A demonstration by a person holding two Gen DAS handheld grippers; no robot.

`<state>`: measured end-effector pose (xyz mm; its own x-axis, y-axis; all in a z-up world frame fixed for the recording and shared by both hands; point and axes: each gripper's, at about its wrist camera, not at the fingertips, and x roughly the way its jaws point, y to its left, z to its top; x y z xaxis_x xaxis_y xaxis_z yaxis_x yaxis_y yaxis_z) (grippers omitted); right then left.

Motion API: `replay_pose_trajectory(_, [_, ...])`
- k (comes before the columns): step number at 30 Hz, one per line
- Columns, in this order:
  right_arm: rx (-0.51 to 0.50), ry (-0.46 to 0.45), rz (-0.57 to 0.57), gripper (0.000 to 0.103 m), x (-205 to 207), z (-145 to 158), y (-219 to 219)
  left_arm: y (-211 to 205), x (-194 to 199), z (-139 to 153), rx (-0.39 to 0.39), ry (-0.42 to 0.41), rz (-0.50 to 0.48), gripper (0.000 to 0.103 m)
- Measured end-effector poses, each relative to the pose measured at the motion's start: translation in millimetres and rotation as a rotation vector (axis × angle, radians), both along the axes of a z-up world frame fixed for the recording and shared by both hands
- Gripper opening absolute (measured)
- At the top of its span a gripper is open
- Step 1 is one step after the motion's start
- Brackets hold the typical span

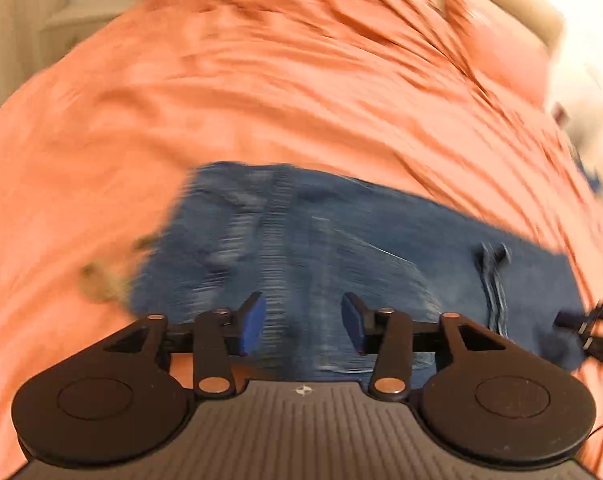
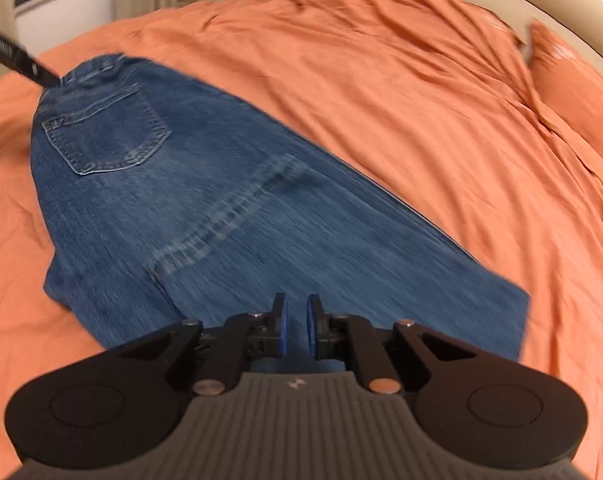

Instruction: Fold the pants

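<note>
My left gripper [image 1: 301,324] gapes empty, right gripper [image 2: 297,330] nearly pinched (empty), letting the jeans [image 2: 173,200] settle flat mid-frame

We see the left gripper [image 1: 303,322] as matte black: two round discs with raised inner circles at the lower corners of the frame, linked arms pinned with copper-coloured rivets, and fingers tipped with blue pads [image 1: 253,322]. The right gripper [image 2: 296,330] has the same build, its blue pads [image 2: 282,332] thin and flat on black finger blocks. Both rise from a grey ribbed housing at the bottom centre, marked with a small white cross-in-circle emblem; a black strap-like piece with faint lettering crosses the upper left of the right wrist view.
</note>
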<state>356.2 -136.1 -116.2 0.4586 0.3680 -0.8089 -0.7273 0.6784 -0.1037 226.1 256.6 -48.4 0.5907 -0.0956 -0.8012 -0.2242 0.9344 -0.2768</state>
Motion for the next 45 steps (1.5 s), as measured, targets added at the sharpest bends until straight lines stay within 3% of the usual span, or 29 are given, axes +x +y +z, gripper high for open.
replay_pose_trajectory(4, [-0.013,0.000,0.027,0.005,13,-6,36,51,-24,-26,-0.187,-0.010,0.137,0.078])
replay_pose_trajectory(9, [-0.026,-0.005,0.052,0.005,28,-9,69,88,-42,-76,-0.418,-0.034,0.291,0.080])
replay_pose_trajectory(13, [-0.082,-0.030,0.054,0.005,44,-15,89,101,-40,-115,-0.643,-0.105,0.358,0.084])
replay_pose_trajectory(17, [-0.094,-0.014,0.043,0.005,66,-20,99,102,-24,-131,-0.687,-0.155,0.372,0.084])
replay_pose_trajectory(24, [-0.197,0.051,0.115,0.002,91,-50,128,111,-5,-130,-0.638,-0.164,0.330,0.083])
replay_pose_trajectory(26, [-0.188,0.097,0.090,0.001,101,-57,129,111,-3,-130,-0.618,-0.168,0.325,0.078])
replay_pose_trajectory(33, [-0.194,0.089,0.065,0.001,100,-54,130,102,-9,-115,-0.542,-0.190,0.326,0.039])
replay_pose_trajectory(37, [-0.191,0.036,0.047,0.001,84,-37,123,80,-9,-73,-0.396,-0.259,0.286,0.027])
replay_pose_trajectory(41, [-0.156,0.002,0.007,0.001,63,-15,92,42,-7,-22,-0.242,-0.319,0.220,0.025])
replay_pose_trajectory(45, [-0.092,0.008,-0.042,0.001,49,14,53,-24,-1,31,-0.039,-0.386,0.097,0.024])
